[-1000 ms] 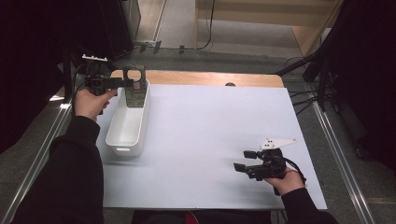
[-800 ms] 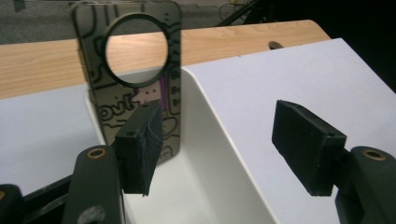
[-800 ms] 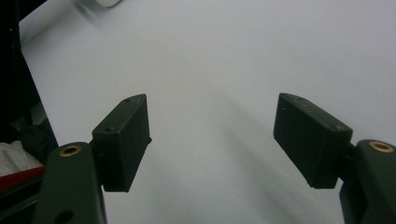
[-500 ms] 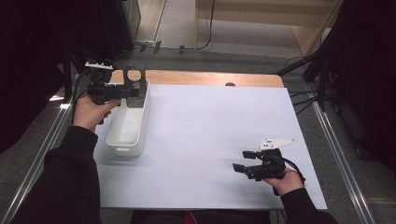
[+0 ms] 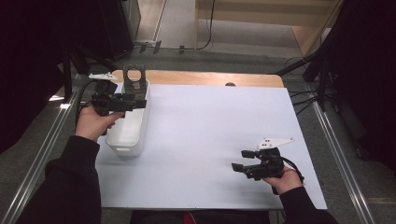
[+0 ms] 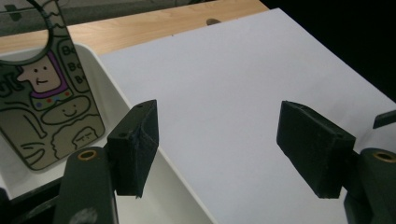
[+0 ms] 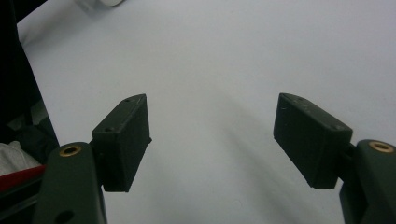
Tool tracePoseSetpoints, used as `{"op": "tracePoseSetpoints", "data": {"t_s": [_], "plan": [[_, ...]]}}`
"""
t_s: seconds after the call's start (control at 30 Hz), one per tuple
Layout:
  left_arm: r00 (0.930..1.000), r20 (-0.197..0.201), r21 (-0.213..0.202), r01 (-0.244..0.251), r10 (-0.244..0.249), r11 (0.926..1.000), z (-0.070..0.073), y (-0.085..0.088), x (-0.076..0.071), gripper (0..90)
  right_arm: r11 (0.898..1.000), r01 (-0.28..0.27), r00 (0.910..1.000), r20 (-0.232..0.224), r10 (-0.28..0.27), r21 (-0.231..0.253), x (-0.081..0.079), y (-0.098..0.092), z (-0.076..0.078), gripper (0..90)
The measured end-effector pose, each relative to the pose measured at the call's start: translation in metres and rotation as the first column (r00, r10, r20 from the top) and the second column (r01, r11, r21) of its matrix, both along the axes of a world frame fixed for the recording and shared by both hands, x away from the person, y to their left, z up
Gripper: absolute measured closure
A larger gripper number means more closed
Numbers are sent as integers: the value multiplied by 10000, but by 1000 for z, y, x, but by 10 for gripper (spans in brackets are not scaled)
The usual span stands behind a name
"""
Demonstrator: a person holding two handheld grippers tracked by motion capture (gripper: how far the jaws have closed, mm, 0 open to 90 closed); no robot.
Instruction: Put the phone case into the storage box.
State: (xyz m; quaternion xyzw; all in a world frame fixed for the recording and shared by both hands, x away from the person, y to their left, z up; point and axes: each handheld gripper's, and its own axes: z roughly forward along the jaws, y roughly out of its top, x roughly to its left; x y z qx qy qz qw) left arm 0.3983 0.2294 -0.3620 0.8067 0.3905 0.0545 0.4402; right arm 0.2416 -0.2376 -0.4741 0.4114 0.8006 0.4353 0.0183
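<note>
Door-hanger card stands upright inside the white bin, leaning against the bin's far end wall. Card carries cartoon figures in outline, one with a purple collar, and has a round hole cut near its top; in the high view the same card rises above the bin's far rim. Lettering beside the figures is cut off and not legible.

Bin is long and narrow, placed along the left edge of the white table sheet, its far end close to the strip of bare wooden table beyond the sheet. The visible part of the bin interior around the card shows bare white walls.

Left gripper is held by the person's left hand above the bin, pointing across it toward the sheet. Its jaws stand well apart with nothing between them; in the left gripper view one jaw lies over the bin's near wall, the other over the sheet. No contact with the card, which stands beyond the jaws.

Right gripper is held by the right hand near the front right corner of the sheet, well apart from the bin. Its jaws also stand wide apart, holding nothing, with plain sheet beyond them in the right gripper view.

Dark sleeves cover both forearms.
</note>
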Motion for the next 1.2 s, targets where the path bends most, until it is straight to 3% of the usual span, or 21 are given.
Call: {"op": "tracePoseSetpoints", "data": {"t_s": [0.33, 0.4, 0.9, 1.2], "plan": [[9992, 27, 43, 410, -410, 9991, -11, -11, -20, 296, 10000, -23, 10000, -5, 23, 3, 0, 0, 0, 263], [9989, 49, 201, 469, -470, 9987, -13, -13, -25, 296, 10000, -25, 10000, -2, 25, 0, 0, 0, 0, 263], [9912, 176, 300, 1305, -1311, 9910, -31, -28, -58, 296, 10000, 19, 10000, -24, -19, 29, -1, 0, 0, 263], [9836, 642, 437, 1658, -1684, 9852, -39, -34, -78, 296, 10000, 1, 10000, -8, -1, 36, -1, 0, 0, 263]]}}
